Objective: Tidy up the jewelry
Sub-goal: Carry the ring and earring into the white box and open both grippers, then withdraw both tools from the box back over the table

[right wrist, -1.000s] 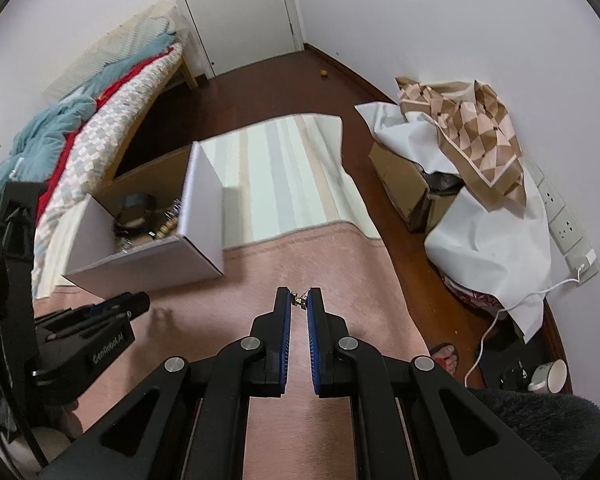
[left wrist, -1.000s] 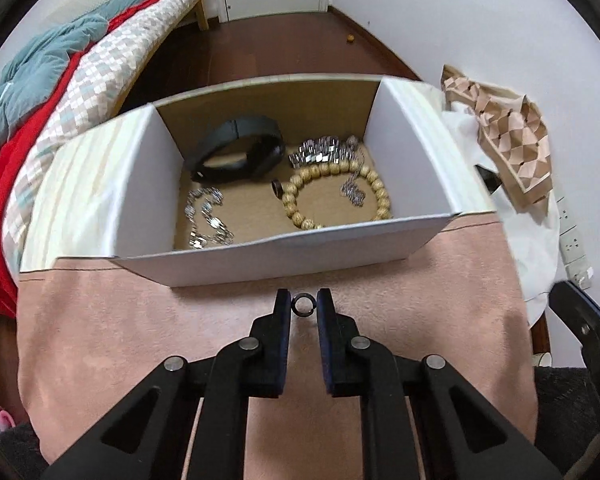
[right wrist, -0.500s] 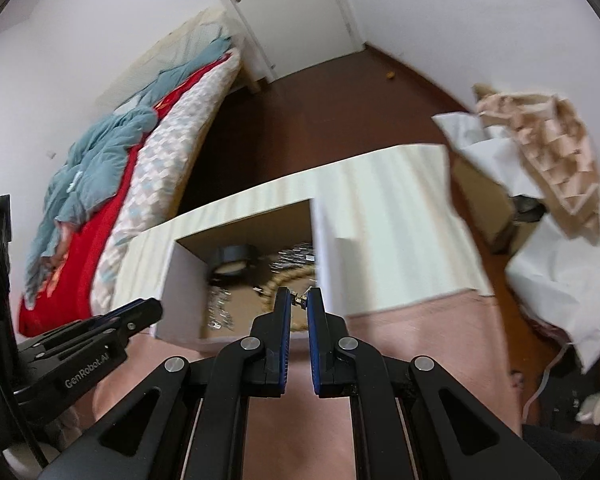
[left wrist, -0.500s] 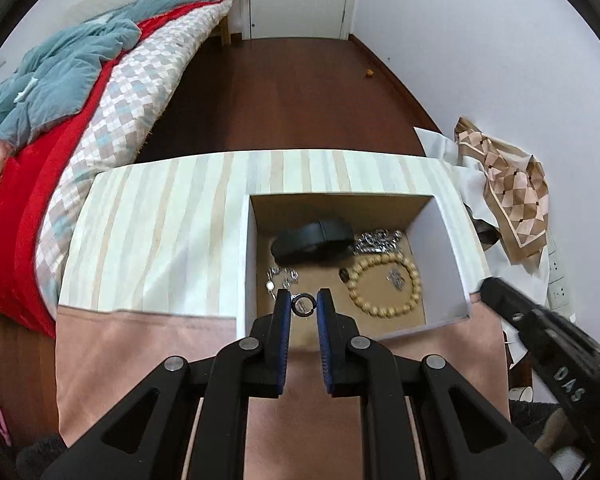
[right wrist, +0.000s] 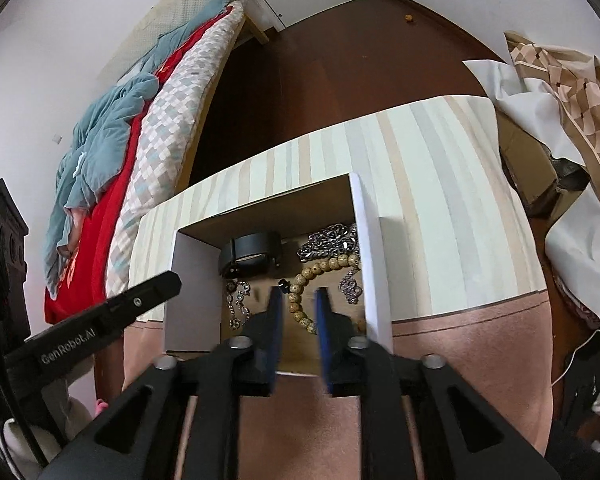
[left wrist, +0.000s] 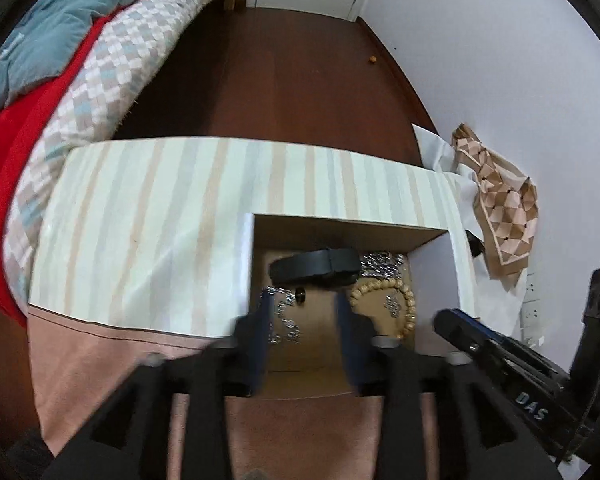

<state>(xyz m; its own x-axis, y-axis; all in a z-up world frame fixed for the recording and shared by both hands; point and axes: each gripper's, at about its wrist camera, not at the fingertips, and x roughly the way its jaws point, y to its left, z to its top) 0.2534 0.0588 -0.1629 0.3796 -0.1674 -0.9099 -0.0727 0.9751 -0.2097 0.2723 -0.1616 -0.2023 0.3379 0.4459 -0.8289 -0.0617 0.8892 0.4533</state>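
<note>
An open cardboard box (left wrist: 436, 272) (right wrist: 366, 248) stands on the table. It holds a black band (left wrist: 316, 266) (right wrist: 250, 252), a wooden bead bracelet (left wrist: 404, 298) (right wrist: 300, 292), silver chains (left wrist: 380, 260) (right wrist: 328, 240) and a small dark ring (left wrist: 300, 294) lying on its floor. My left gripper (left wrist: 302, 310) is open and empty above the box. My right gripper (right wrist: 298, 312) is open and empty above the box too, over the bead bracelet.
The table has a striped cloth (left wrist: 160, 232) and a pink cloth (right wrist: 460, 344). A bed with red and teal covers (left wrist: 40, 80) lies to the left. A patterned cloth on white fabric (left wrist: 500, 200) sits at the right by the wall.
Both grippers have opened above the box. The left one let go of the dark ring, which now lies in the box. The right one let go of its small piece.
</note>
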